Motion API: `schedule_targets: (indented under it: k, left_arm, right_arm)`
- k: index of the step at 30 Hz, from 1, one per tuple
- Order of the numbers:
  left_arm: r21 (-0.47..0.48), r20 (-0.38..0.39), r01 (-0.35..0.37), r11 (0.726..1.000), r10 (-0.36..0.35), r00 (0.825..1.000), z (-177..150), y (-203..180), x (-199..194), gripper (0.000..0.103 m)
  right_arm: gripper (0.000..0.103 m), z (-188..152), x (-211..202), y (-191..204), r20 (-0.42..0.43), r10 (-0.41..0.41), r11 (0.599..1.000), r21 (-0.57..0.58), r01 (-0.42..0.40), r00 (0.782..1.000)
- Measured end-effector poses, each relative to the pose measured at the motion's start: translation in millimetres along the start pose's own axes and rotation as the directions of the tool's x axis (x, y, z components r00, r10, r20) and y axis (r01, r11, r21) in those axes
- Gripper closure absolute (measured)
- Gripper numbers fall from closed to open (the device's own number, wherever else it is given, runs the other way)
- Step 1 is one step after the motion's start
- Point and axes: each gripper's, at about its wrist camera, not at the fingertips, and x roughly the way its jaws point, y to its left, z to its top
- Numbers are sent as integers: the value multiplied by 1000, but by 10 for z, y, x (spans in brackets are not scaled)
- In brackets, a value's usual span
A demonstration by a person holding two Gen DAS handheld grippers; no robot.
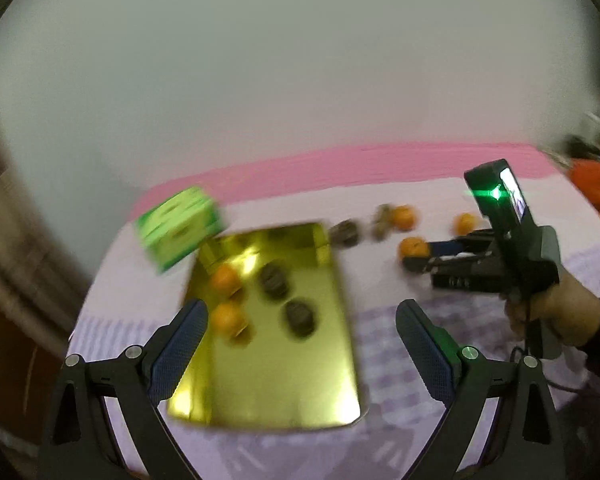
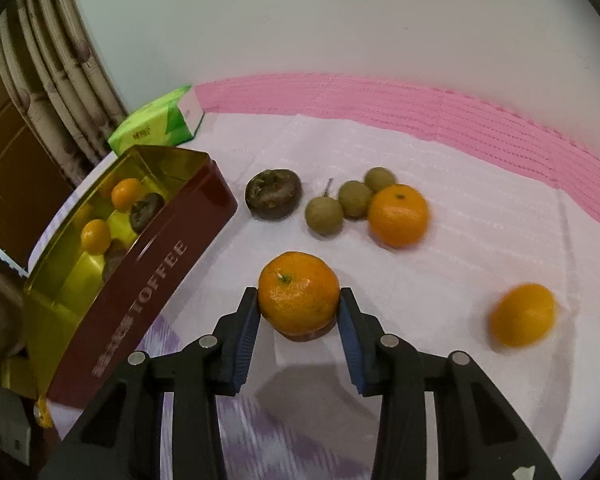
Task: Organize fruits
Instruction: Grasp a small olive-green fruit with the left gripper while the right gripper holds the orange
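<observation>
White cloth (image 2: 460, 208): three tangerines, three longans; right gripper (image 2: 299, 312) pinching one tangerine (image 2: 299, 298) (left gripper (image 1: 302, 320) spread).

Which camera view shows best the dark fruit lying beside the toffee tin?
The right wrist view: the dark fruit is sharp there, with a wrinkled skin, on the cloth close to the toffee tin. In the left wrist view it is only a small blurred patch past the tin's far corner.

- My left view is smeared: the green box (image 1: 179, 227) and the loose fruit beyond the tin (image 1: 260, 380) are mere blobs.
- From my right side, the tin's wall hides part of a dark fruit (image 2: 114, 261) inside.
- The far-right orange (image 2: 523, 315) is blurred (outline only).
- An orange thing (image 1: 596, 192) is cut by the edge.
</observation>
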Motion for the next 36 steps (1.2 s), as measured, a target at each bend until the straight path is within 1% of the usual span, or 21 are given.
schedule_targets:
  k: [2, 5, 6, 8, 9, 11, 12, 13, 15, 16, 17, 18, 19, 21, 26, 30, 32, 33, 34, 35, 36]
  left_arm:
    - [49, -30, 56, 997, -55, 998, 202, -64, 121, 8]
    - [125, -104, 189, 974, -177, 979, 493, -188, 363, 8]
    - [157, -133, 238, 959, -218, 967, 590, -261, 454, 8]
    - [225, -165, 301, 927, -268, 949, 717, -414, 582, 8]
    - [269, -177, 323, 907, -284, 943, 783, -514, 670, 8]
    - [311, -195, 354, 882, -305, 932, 873, -665, 836, 9]
    - [320, -209, 382, 867, -329, 921, 919, -731, 951, 13]
    - [325, -225, 411, 852, -353, 908, 963, -775, 1049, 25]
    - [330, -293, 467, 820, -381, 877, 1013, -875, 1284, 40]
    - [331, -323, 484, 810, -385, 865, 1020, -906, 1374, 44]
    - [332, -354, 500, 800, -386, 852, 1024, -943, 1485, 45]
    - [335, -377, 506, 795, -379, 845, 1020, -970, 1601, 48]
    - [339, -389, 503, 795, -368, 845, 998, -975, 1661, 51]
    - [346, -413, 489, 801, -338, 846, 964, -959, 1824, 52]
    - [296, -434, 460, 837, -311, 846, 1013, -789, 2170, 52]
    - [282, -458, 459, 842, -302, 836, 994, -802, 2353, 52]
    - [290, -489, 463, 838, -286, 824, 929, -849, 2456, 52]
    - [289, -505, 469, 834, -283, 815, 896, -864, 2494, 57]
    - [285, -518, 474, 833, -282, 807, 869, -876, 2527, 68]
    - [280, -510, 472, 836, -287, 811, 853, -865, 2529, 69]
    - [254, -514, 475, 842, -299, 804, 849, -840, 2536, 77]
  right_arm:
    - [68, -138, -257, -77, 39, -40, 998, -49, 42, 998]
    - [67, -369, -611, -353, 76, -125, 990, -55, 129, 989]
    - [67, -427, -698, -458, 83, -151, 987, -43, 155, 985]
    - [67, -577, -869, -773, 84, -221, 975, 3, 222, 972]
    - [67, -647, -929, -956, 77, -250, 968, 41, 247, 965]
    - [67, -756, -983, -1197, 69, -279, 956, 108, 271, 958]
    - [67, -798, -991, -1286, 64, -287, 952, 135, 276, 956]
    - [67, -857, -999, -1380, 60, -295, 945, 166, 281, 954]
    - [67, -905, -993, -1423, 62, -293, 942, 188, 277, 954]
    - [66, -935, -981, -1450, 66, -286, 942, 201, 268, 956]
    - [66, -948, -982, -1458, 69, -282, 942, 209, 262, 957]
    - [66, -960, -1003, -1497, 76, -276, 942, 218, 254, 958]
    - [66, -954, -1011, -1508, 87, -267, 944, 226, 242, 960]
    - [66, -950, -1011, -1527, 86, -260, 944, 232, 234, 962]
    - [66, -941, -970, -1541, 78, -235, 947, 241, 211, 969]
    - [66, -942, -956, -1552, 79, -228, 948, 245, 203, 970]
    - [66, -944, -949, -1557, 74, -227, 947, 248, 203, 971]
    - [66, -950, -953, -1557, 72, -226, 947, 249, 202, 971]
    - [66, -948, -953, -1563, 72, -226, 947, 250, 202, 971]
    - [65, -949, -953, -1562, 71, -227, 947, 250, 203, 971]
    - [65, -943, -948, -1563, 71, -227, 947, 250, 203, 971]
